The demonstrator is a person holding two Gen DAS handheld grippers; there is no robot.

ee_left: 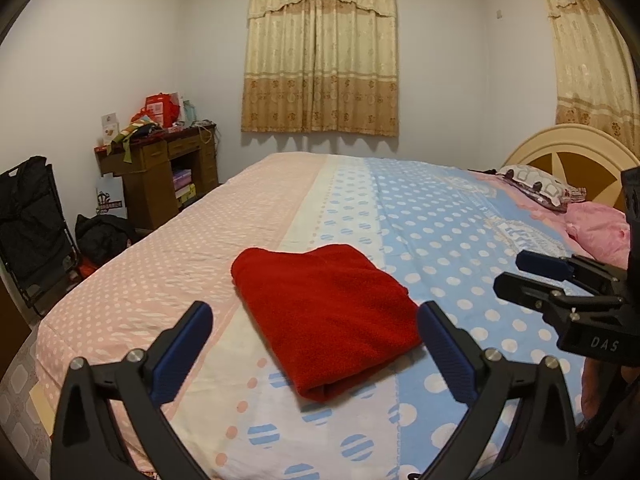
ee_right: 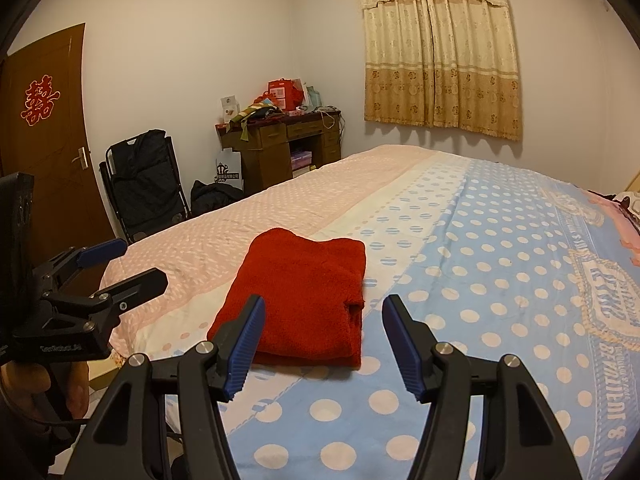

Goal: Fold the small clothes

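Observation:
A red fleece garment [ee_left: 326,314] lies folded into a flat rectangle on the bed [ee_left: 460,240], near its front edge. It also shows in the right wrist view [ee_right: 304,296]. My left gripper [ee_left: 314,312] is open and empty, held just above the bed with the garment between and beyond its blue pads [ee_left: 184,352]. My right gripper [ee_right: 323,306] is open and empty, just short of the garment's near right corner. Each gripper shows in the other's view, the right one [ee_left: 516,272] and the left one [ee_right: 136,264].
The bed has a pink, white and blue dotted sheet [ee_right: 500,264]. Pillows [ee_left: 560,196] and a headboard [ee_left: 568,152] are at the right. A cluttered wooden desk [ee_left: 160,168], a black folding chair [ee_left: 28,224] and a brown door [ee_right: 44,140] stand beyond the bed's left side.

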